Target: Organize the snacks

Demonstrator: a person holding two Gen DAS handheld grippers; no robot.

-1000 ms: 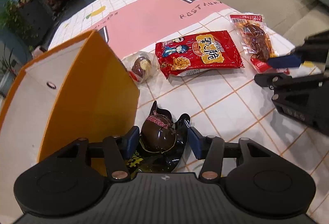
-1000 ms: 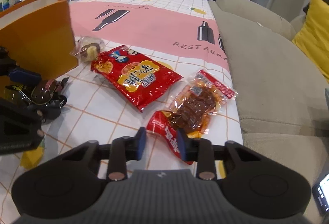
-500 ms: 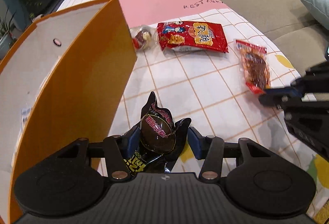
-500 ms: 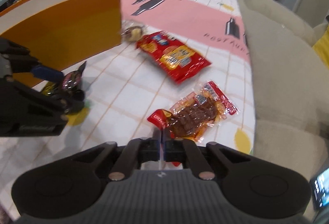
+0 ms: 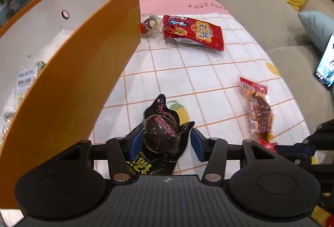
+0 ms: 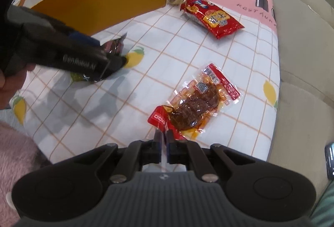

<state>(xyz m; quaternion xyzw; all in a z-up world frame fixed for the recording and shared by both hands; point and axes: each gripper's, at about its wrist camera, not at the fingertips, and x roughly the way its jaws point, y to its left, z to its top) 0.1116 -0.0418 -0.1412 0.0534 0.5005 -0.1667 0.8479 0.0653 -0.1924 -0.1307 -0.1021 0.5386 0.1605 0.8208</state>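
**Two snacks gripped beside the orange box**

In our left gripper (image 5: 165, 144) we hold a dark egg packet (image 5: 161, 135), its blue fingers (image 5: 136, 142) set fairly wide and pressing the packet's sides, just off the near corner of the orange box (image 5: 83, 72). Our right gripper (image 6: 163, 143) has just been closing; its fingers now sit almost together, pinching the red edge of the clear meat packet (image 6: 198, 104), which otherwise lies on the counter (image 6: 177, 56) well apart from the box. A red chip bag (image 5: 193, 32) rests near the box's far corner, and a small round wrapped snack (image 5: 150, 23) lies between that bag and the box, touching the box wall. Other wrapped snacks (image 5: 25, 78) already sit inside the box.
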